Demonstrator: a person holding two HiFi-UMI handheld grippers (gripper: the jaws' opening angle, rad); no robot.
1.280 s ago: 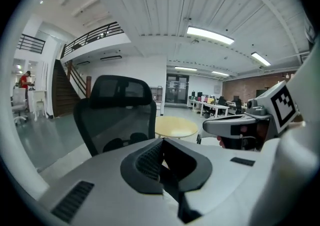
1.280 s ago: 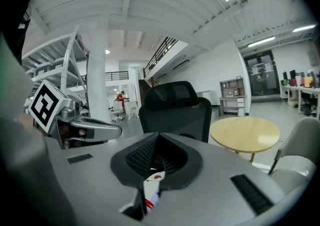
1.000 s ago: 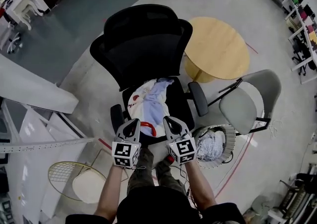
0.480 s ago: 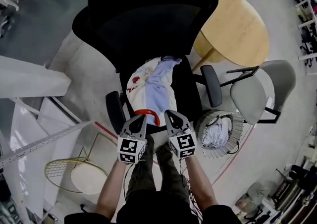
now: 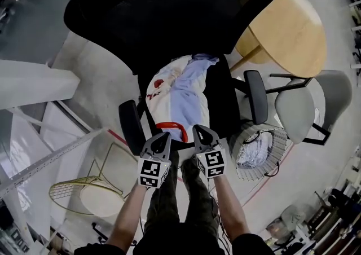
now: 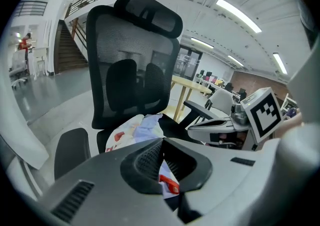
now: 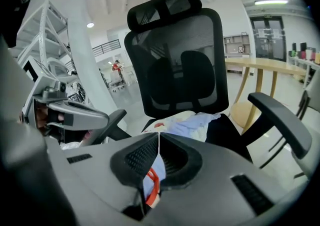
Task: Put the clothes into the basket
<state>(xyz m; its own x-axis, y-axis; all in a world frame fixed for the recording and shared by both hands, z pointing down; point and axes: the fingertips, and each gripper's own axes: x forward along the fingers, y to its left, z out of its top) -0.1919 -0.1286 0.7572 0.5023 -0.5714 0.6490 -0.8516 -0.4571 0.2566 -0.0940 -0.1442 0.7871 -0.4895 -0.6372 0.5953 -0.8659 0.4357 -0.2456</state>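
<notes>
both shut: left gripper [image 5: 164, 135], right gripper [image 5: 199, 130]; clothes [image 5: 181, 96] just beyond fingers [image 6: 146, 159].

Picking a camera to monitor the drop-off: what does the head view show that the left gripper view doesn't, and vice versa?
Head view only: the basket, with cloth already inside. Left gripper view only: its fingers closed together, nothing gripped. Both: the clothes on the black chair seat, and the right gripper.
</notes>
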